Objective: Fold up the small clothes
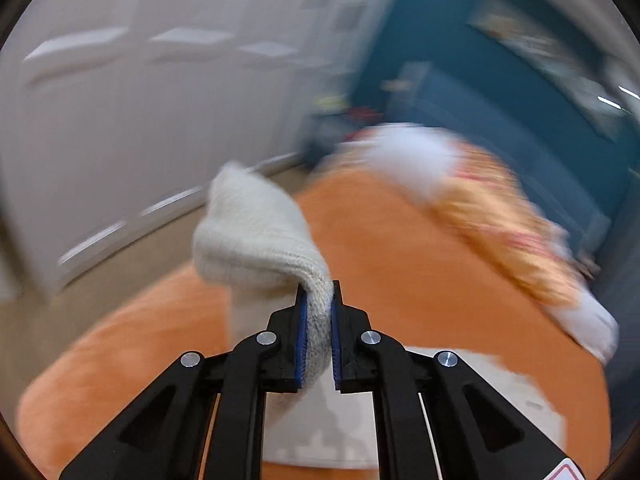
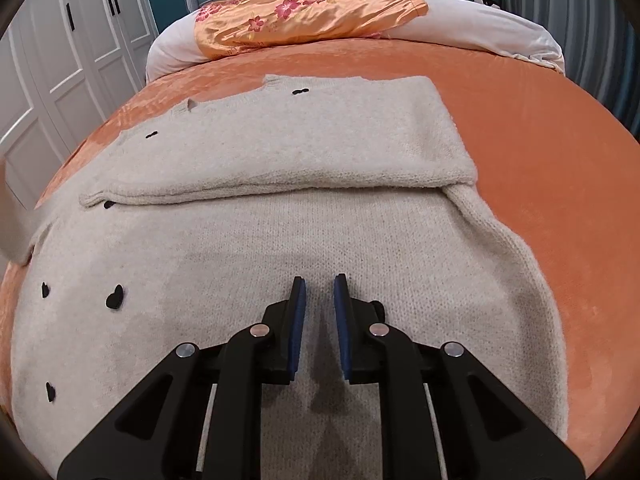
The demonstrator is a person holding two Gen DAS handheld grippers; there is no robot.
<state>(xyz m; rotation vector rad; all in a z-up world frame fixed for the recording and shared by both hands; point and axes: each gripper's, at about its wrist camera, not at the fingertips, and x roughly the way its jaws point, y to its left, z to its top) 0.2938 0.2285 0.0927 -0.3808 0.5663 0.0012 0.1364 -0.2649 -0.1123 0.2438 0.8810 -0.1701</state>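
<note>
My left gripper (image 1: 318, 312) is pinching the cream sweater's (image 2: 280, 240) sleeve (image 1: 256, 232) at centre frame, while my right gripper (image 2: 319, 300) is hovering slightly parted and empty over the sweater spread on the orange bed (image 2: 540, 140); I am judging the sleeve needs carrying across flat, without bunching.

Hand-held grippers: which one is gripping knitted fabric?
The left hand-held gripper, pinching the cream sweater; the right hand-held gripper holds nothing.

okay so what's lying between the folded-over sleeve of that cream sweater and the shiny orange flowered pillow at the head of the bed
Only bare orange bedspread lies between the cream knit sweater's folded sleeve and the shiny orange flowered pillow; the right wrist view shows it.
</note>
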